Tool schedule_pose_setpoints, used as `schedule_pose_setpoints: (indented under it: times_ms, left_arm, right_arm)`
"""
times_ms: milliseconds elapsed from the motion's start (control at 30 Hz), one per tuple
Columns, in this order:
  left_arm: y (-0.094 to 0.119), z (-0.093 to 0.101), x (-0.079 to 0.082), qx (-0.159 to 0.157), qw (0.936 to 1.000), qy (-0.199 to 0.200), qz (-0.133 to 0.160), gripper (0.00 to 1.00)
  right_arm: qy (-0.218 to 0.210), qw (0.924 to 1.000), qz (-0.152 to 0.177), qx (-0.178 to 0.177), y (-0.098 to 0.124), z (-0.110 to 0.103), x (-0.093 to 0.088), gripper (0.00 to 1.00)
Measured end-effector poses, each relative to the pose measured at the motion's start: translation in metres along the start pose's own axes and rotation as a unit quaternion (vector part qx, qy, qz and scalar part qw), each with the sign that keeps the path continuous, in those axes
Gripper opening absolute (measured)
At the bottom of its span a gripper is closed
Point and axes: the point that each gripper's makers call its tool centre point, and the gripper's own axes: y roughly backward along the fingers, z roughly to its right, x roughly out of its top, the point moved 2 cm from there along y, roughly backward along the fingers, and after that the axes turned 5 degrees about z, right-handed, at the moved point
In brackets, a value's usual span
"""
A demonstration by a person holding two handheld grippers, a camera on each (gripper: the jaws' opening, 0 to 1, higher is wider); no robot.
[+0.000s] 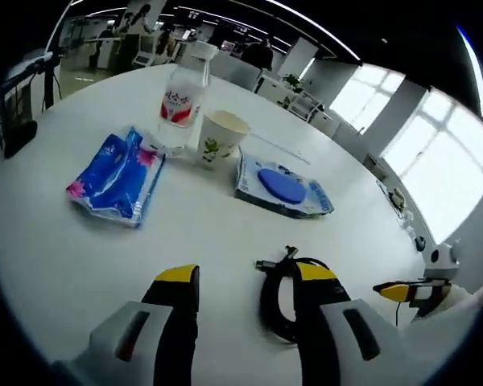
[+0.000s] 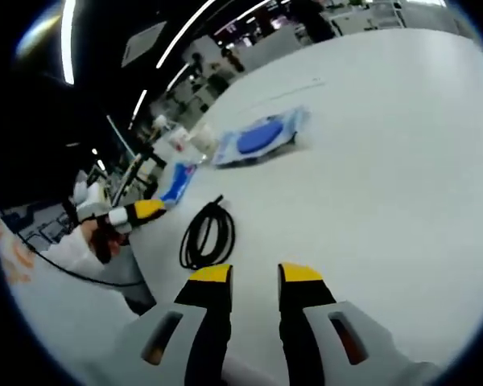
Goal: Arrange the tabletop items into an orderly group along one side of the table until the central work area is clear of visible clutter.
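On the white round table (image 1: 80, 265) lie a blue tissue pack (image 1: 117, 177), a clear water bottle with a red label (image 1: 181, 104), a paper cup (image 1: 221, 137) and a flat wipes pack with a blue oval lid (image 1: 283, 186). A coiled black cable (image 1: 275, 299) lies close in front, partly behind my left gripper's right jaw. My left gripper (image 1: 246, 277) is open with only bare table between its jaws. My right gripper (image 2: 256, 277) is open less widely, just short of the cable (image 2: 208, 236), with the wipes pack (image 2: 258, 138) farther off. The right gripper's yellow tip (image 1: 406, 291) enters from the right.
A thin white stick (image 1: 278, 149) lies beyond the cup. The left gripper (image 2: 137, 213) and a person's hand (image 2: 105, 233) sit at the table's edge. Office desks and chairs (image 1: 233, 68) stand behind the table, with bright windows (image 1: 435, 161) to the right.
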Motion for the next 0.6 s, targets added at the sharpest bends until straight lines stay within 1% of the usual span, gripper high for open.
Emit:
schedule_pose_setpoints:
  times_ms: [67, 167, 200, 300, 367, 433, 467, 533, 600]
  left_arm:
    - [0.000, 0.003, -0.004, -0.002, 1.0000, -0.004, -0.006, 0.45]
    - [-0.001, 0.002, -0.011, 0.005, 0.9999, -0.006, -0.015, 0.43]
    - [-0.002, 0.001, -0.012, 0.005, 0.9998, -0.005, -0.018, 0.42]
    - [-0.005, 0.007, -0.018, -0.004, 0.9995, -0.007, -0.032, 0.39]
    - [-0.006, 0.010, -0.022, -0.004, 0.9991, -0.014, -0.040, 0.38]
    - [-0.009, 0.011, -0.028, -0.007, 0.9987, -0.014, -0.048, 0.37]
    - [-0.009, 0.013, -0.031, -0.011, 0.9985, -0.006, -0.053, 0.37]
    - [-0.012, 0.016, -0.037, -0.022, 0.9979, 0.011, -0.060, 0.38]
    - [-0.014, 0.020, -0.042, -0.034, 0.9965, 0.020, -0.073, 0.41]
  right_arm:
    - [0.003, 1.0000, -0.004, 0.006, -0.006, -0.006, 0.004, 0.20]
    - [0.005, 0.9998, -0.008, 0.020, -0.018, -0.014, 0.009, 0.19]
    - [0.003, 0.9996, -0.015, 0.024, -0.022, -0.015, 0.008, 0.20]
    - [-0.030, 0.9981, -0.034, 0.042, -0.035, -0.024, 0.005, 0.20]
    - [-0.032, 0.9976, -0.038, 0.047, -0.044, -0.029, 0.006, 0.20]
    - [-0.028, 0.9968, -0.054, 0.053, -0.052, -0.035, 0.003, 0.20]
    - [-0.022, 0.9963, -0.063, 0.054, -0.056, -0.039, 0.001, 0.20]
    - [-0.007, 0.9956, -0.074, 0.057, -0.062, -0.044, 0.000, 0.20]
    - [-0.001, 0.9949, -0.083, 0.058, -0.066, -0.047, -0.002, 0.20]
